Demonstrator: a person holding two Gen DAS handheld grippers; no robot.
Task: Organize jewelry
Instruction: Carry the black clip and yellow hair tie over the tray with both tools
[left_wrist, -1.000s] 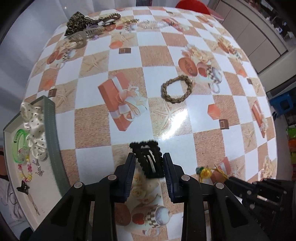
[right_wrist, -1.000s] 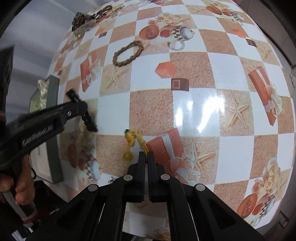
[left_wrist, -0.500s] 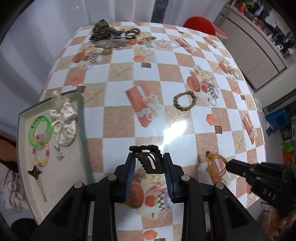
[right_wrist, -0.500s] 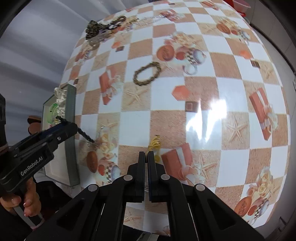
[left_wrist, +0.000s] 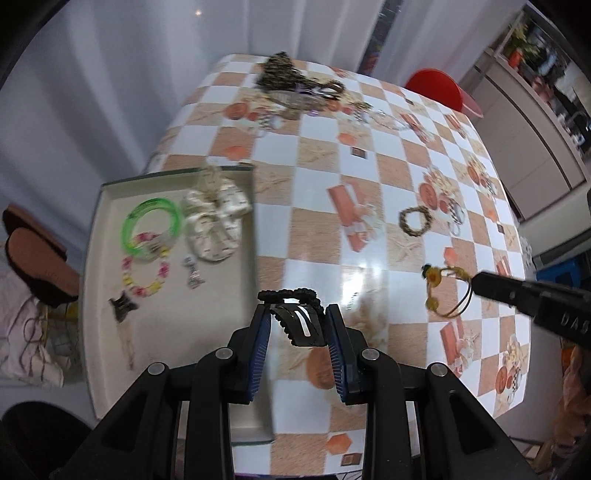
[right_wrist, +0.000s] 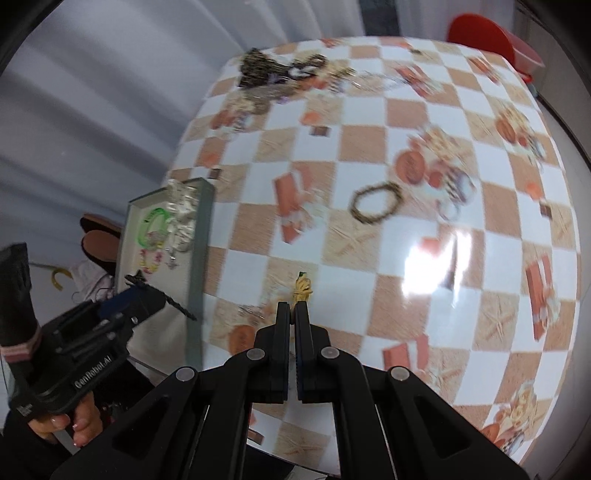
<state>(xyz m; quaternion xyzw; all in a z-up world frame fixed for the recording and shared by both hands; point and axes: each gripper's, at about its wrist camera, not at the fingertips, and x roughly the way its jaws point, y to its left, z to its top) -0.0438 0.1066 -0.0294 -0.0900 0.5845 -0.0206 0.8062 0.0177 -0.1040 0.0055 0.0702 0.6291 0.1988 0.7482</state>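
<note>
Your left gripper (left_wrist: 297, 326) clamps a black snap hair clip with a braided black edge (left_wrist: 295, 314) between its blue pads, held clear above the checkered orange-and-white tablecloth (left_wrist: 332, 240). Your right gripper (right_wrist: 291, 314) is pinched fully together on a yellow cord hair tie with small yellow beads (left_wrist: 441, 288); from its own camera only a knot of yellow cord shows just past the fingertips.

Just to the left of your left gripper lies the shallow grey-rimmed white tray (left_wrist: 236, 428), and the clip hangs close beside its near right edge, not yet over it. Judging by what already rests inside, the sorting is partly done: a small black claw clip (left_wrist: 123, 306), a pastel beaded bracelet (left_wrist: 146, 275), a little silver charm (left_wrist: 192, 273), a bright green plastic bangle (left_wrist: 153, 225) and a cream polka-dot fabric bow (left_wrist: 216, 221).

Both held pieces appear bound for that tray and have yet to be set down. Farther out, ahead and right of your grippers, a braided tan rope bracelet (left_wrist: 416, 220) lies alone on the cloth. At the far edge sits a blurred heap of dark and metallic jewelry (left_wrist: 295, 88), untouched, so a good share remains.
</note>
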